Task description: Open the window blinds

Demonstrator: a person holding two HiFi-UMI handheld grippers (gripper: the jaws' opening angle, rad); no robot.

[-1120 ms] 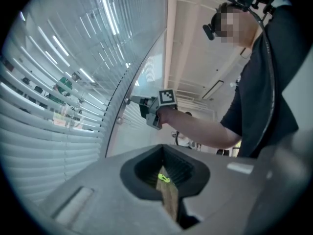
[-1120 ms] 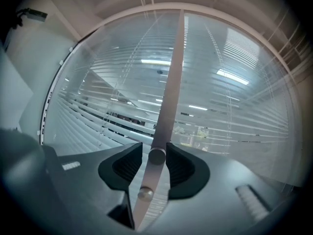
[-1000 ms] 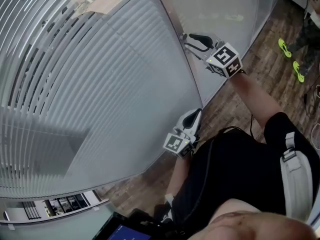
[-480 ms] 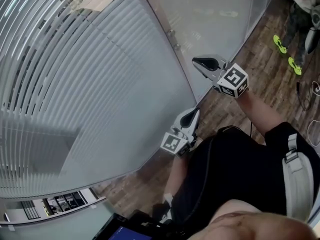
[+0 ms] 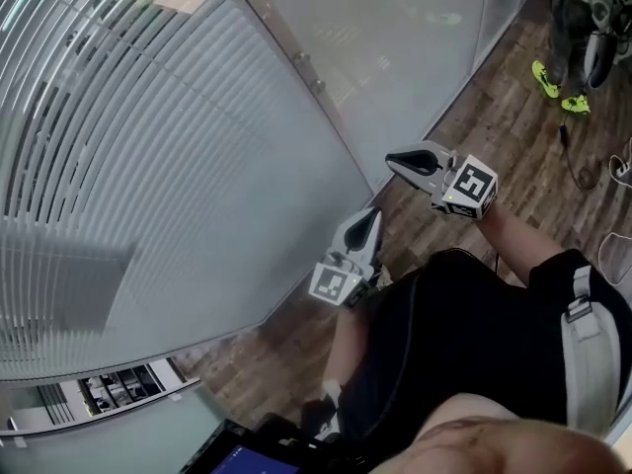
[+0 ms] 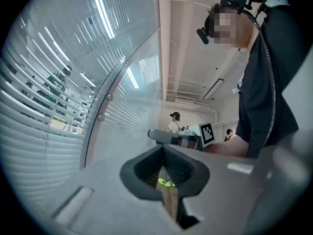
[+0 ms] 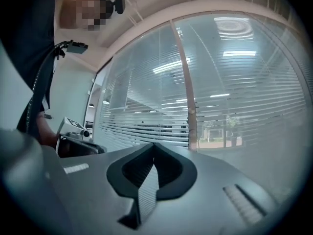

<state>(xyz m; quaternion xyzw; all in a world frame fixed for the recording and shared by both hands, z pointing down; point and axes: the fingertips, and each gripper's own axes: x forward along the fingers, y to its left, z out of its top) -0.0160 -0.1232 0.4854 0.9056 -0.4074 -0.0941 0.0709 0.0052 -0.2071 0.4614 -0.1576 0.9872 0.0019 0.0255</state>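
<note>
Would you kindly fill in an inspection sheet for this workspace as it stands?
Surface: wooden floor.
Job's things: blinds lowered, slats partly tilted at upper left, nearly closed elsewhere.
Clutter: dark device with blue screen, bottom edge.
Grippers: left hand-held gripper shut, empty; right hand-held gripper has just been closing, now shut, nothing between its jaws.
Cables: cable on the floor, right.
Surroundings: bystander in yellow-green shoes.

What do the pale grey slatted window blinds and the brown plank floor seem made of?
Pale grey slatted window blinds: probably thin metal or plastic, slightly glossy; slats catch light. Brown plank floor: wood or laminate, matt; plank seams show.
</note>
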